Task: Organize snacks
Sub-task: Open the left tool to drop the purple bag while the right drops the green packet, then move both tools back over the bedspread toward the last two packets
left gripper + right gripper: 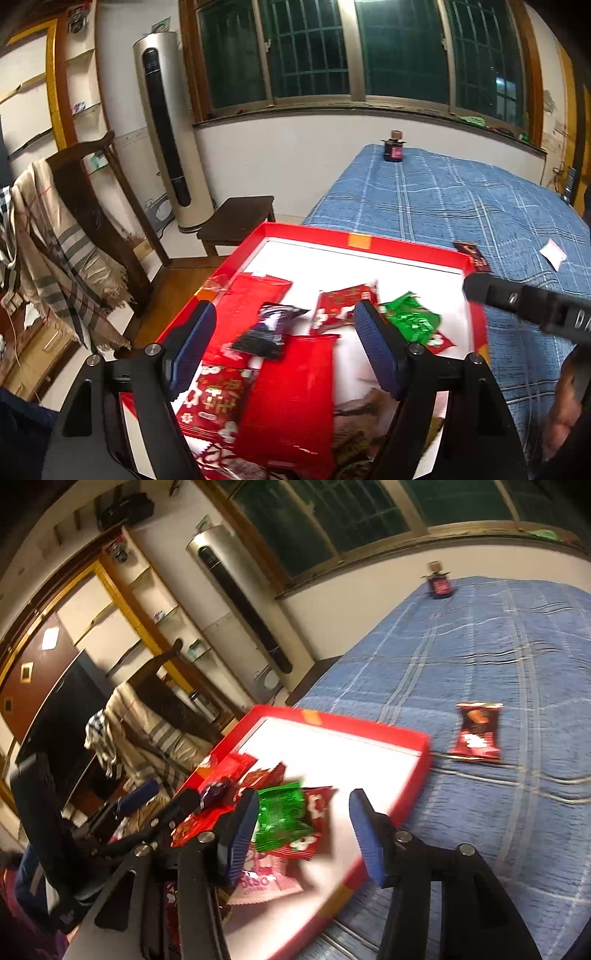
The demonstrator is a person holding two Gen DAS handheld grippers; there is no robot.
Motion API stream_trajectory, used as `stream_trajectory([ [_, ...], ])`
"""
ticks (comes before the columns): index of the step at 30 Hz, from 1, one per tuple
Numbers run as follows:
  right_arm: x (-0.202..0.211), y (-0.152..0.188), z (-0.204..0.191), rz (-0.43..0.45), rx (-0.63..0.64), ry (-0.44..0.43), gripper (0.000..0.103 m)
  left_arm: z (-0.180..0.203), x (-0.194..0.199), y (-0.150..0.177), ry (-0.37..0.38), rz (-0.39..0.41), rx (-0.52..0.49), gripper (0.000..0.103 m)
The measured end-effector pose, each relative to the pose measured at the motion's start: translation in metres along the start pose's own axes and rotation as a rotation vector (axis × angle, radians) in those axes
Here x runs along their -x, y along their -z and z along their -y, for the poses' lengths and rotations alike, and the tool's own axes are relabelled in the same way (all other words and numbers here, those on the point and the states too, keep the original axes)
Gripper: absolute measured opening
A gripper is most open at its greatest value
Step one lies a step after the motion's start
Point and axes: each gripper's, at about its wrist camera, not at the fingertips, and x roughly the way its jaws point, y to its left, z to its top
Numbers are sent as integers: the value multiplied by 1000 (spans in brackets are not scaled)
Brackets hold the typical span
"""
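Observation:
A red tray with a white floor lies on the blue plaid bed and holds several snack packets: red ones, a black one and a green one. My left gripper is open and empty above the packets. My right gripper is open and empty over the tray, beside the green packet. A dark red snack bag lies on the bed right of the tray; it also shows in the left wrist view. The right gripper's body crosses the left wrist view.
A dark jar stands at the bed's far corner. A small white packet lies on the bedspread. Left of the bed are a low stool, a chair draped with a plaid scarf and a tower air conditioner.

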Motion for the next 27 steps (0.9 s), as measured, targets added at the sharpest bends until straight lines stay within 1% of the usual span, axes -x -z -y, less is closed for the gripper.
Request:
stream_trajectory([
  [2,17,-3,6,30,-6,34,53,10,4,-3,19,12,-17,77],
  [3,29,-3,9,53,-3,66,56,16,6,-4,31,18,-29,77],
  [4,37,-3,11,69,1,90,61,22,8,-6,42,21,-40,77],
  [6,68,1,17,128,13,189,67,42,13,-10,81,32,-79,77],
  [7,78,3,20,146,18,215,70,52,16,-12,97,38,-96,77],
  [10,123,13,32,213,26,327,79,91,30,-18,174,65,-160,77],
  [13,171,23,53,275,-18,447,83,131,47,-18,259,86,-230,77],
  [15,195,30,64,302,-55,487,85,155,59,-16,319,80,-268,77],
  [17,228,39,80,347,-108,529,85,176,74,-12,367,77,-304,77],
  [19,252,46,89,379,-141,552,86,192,90,-8,393,87,-341,77],
  [21,285,57,99,430,-179,588,86,207,107,-5,418,99,-378,78],
  [22,295,59,101,446,-189,597,86,214,115,-3,429,104,-393,81],
  [23,315,66,105,480,-208,619,86,221,125,-2,439,110,-408,84],
  [25,340,75,108,521,-227,652,87,234,142,-1,455,128,-435,84],
  [27,369,87,111,567,-242,701,89,250,158,1,476,143,-466,84],
])
